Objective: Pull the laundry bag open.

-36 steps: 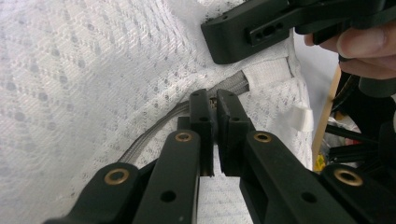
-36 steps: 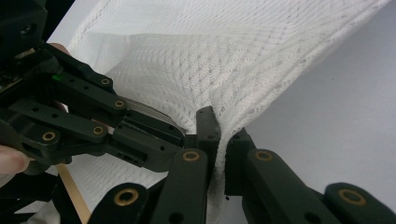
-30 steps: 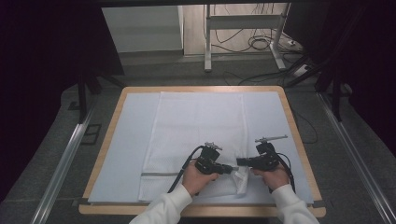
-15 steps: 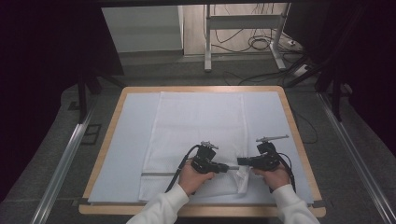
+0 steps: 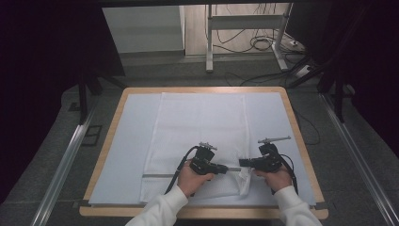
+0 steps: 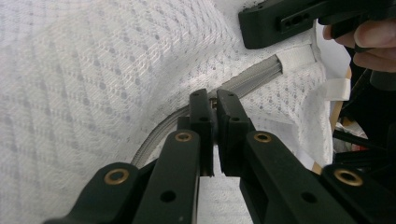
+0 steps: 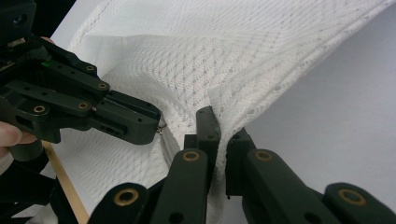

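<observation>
A white mesh laundry bag [image 5: 197, 136] lies flat near the worktop's [image 5: 301, 141] front edge. The left claw [image 6: 212, 105] is clamped on its zipper pull, the right claw [image 7: 219, 135] on the mesh corner. The fabric is judged light, limp and snag-prone; hems are best gripped.

1 overhead, 2 jaw-close views (shared mesh bag [image 5: 197, 136])

Your right tongs [image 7: 218, 140] stand closed on a raised fold of the white mesh laundry bag [image 7: 224, 56], the fabric pinched between both jaws. Your left tongs [image 7: 152, 125] come in from the left, tips closed at the bag's zipper [image 7: 169, 144], just beside your right jaws. The bag lies on a pale sheet [image 7: 336, 107]; the table's wooden edge [image 7: 65, 182] shows lower left.
</observation>
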